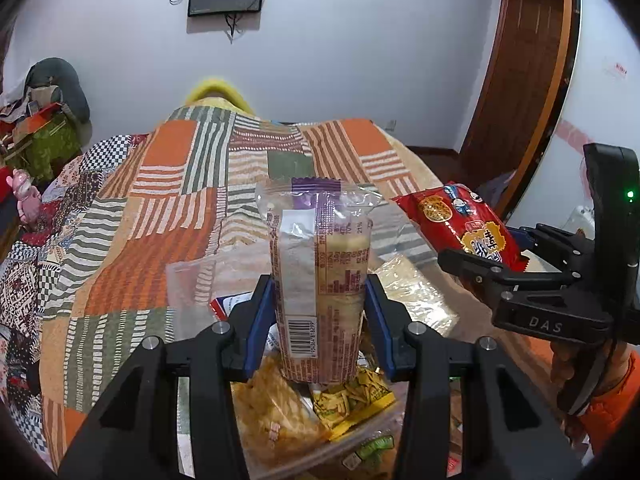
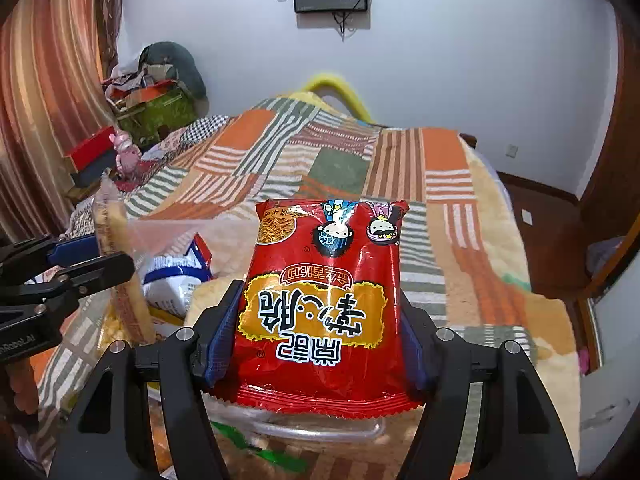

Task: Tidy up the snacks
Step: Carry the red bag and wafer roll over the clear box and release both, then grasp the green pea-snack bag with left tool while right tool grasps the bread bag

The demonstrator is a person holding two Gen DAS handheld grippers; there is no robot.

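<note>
My left gripper [image 1: 319,312] is shut on a clear-wrapped cracker pack [image 1: 320,272] with a purple top strip, held upright above a clear container [image 1: 360,436] of snacks. My right gripper [image 2: 320,328] is shut on a red noodle-snack bag [image 2: 324,300] with cartoon faces, held above the container's clear rim [image 2: 320,428]. The red bag [image 1: 460,220] and right gripper [image 1: 500,268] show at the right of the left wrist view. The cracker pack [image 2: 120,264] and left gripper [image 2: 72,260] show at the left of the right wrist view.
A patchwork blanket [image 1: 180,184] covers the bed. Yellow snack bags [image 1: 352,396] and chips [image 1: 276,412] lie in the container. A blue-white packet [image 2: 176,276] and a clear bag [image 1: 412,288] lie on the bed. Clutter [image 2: 152,96] sits at far left, a wooden door [image 1: 520,72] right.
</note>
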